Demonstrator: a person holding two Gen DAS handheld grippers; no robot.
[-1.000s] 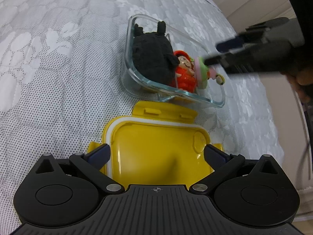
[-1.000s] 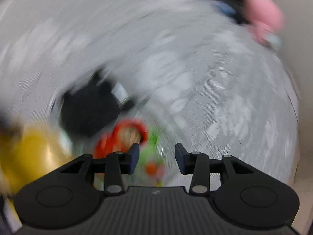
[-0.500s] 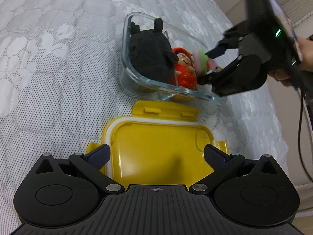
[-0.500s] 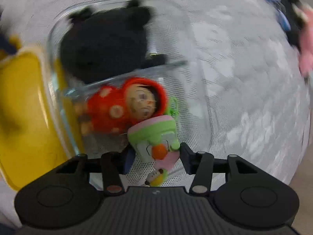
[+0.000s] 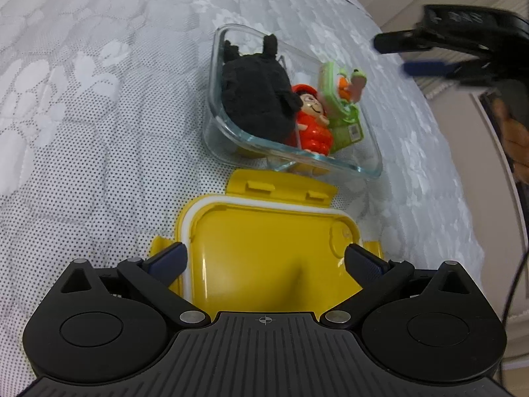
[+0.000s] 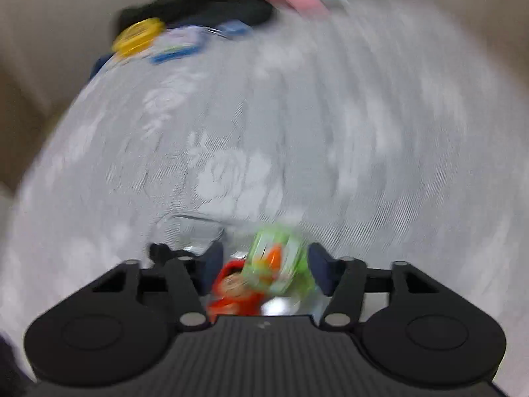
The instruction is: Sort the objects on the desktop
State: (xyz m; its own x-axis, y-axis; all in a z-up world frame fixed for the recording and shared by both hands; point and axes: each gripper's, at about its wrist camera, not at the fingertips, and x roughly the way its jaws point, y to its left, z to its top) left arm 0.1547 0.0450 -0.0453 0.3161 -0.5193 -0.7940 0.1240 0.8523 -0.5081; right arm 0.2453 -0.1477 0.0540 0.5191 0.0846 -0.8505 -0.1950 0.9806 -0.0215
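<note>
Glass container (image 5: pixel 350 162): interior crowded by black plush (image 5: pixel 254 96), red figure (image 5: pixel 312 122), green toy (image 5: pixel 340 99). Yellow lid (image 5: pixel 264 241) lies just beside its near wall. Lace cloth (image 5: pixel 99 99) left of container is open, passable

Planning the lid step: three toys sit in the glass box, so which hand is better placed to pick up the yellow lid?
Left: its open tool straddles the yellow lid; the right tool is off beside the glass box.
</note>
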